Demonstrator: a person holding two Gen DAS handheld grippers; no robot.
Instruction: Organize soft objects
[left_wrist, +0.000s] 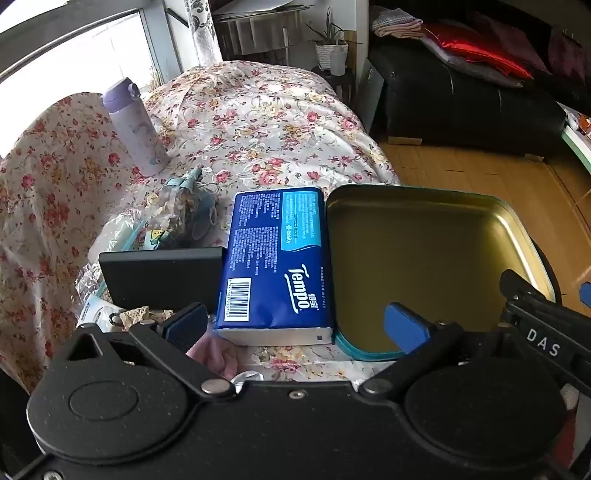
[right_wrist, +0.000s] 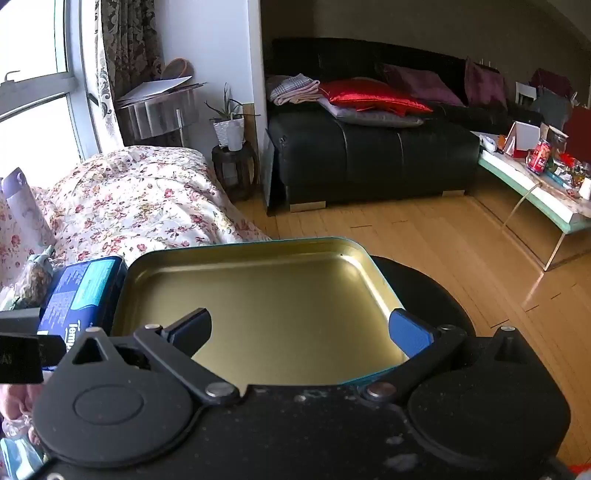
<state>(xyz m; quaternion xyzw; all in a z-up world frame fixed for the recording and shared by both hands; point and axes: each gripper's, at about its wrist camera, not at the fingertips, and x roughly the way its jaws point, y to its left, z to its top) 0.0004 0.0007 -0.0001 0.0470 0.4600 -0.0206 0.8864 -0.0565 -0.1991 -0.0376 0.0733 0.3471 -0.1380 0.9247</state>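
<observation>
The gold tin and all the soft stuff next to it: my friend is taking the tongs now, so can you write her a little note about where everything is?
Left tongs: open, holding nothing, hovering over the near end of the blue Tempo tissue pack.
Right tongs: open, holding nothing, hovering over the gold tin.
Things: the tin has nothing in it. The tissue pack lies flat right beside it on the floral cloth. A pink soft thing sits under the left tongs; a black box and a small fabric bundle lie further left.
Done: nothing packed yet.
Left: every soft item; which goes where is your call.
</observation>
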